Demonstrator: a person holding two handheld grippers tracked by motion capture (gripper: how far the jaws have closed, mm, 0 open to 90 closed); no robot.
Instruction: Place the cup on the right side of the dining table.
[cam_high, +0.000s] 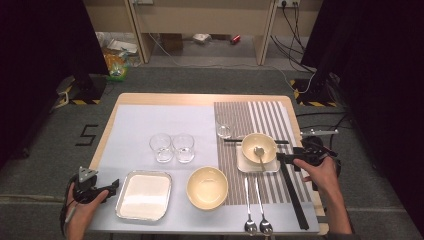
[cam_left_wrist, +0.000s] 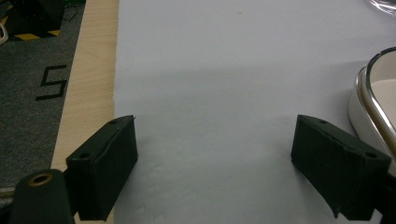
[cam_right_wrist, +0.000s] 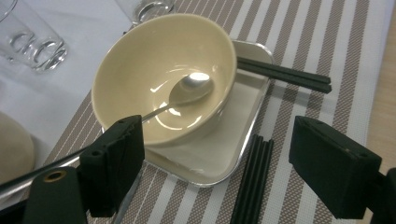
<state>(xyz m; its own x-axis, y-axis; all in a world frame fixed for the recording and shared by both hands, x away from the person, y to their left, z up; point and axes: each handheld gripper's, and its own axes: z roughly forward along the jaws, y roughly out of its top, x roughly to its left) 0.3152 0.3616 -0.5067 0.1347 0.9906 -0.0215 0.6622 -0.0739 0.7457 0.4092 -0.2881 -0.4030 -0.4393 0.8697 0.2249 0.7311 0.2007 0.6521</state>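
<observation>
Chopsticks (cam_right_wrist: 254, 179) lie between our right tool's (cam_right_wrist: 217, 161) wide-open jaws, untouched, beside the bowl (cam_right_wrist: 140, 60); our left tool (cam_left_wrist: 215, 161) gapes wide too, empty over the counter (cam_left_wrist: 210, 70).

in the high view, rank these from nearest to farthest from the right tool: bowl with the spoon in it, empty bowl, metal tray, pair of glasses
1. Bowl with the spoon, just left of the right tool, on the striped mat.
2. Empty bowl, farther left, toward the near edge.
3. Pair of glasses, mid-table on the pale sheet.
4. Metal tray, far left, near the left tool.
</observation>
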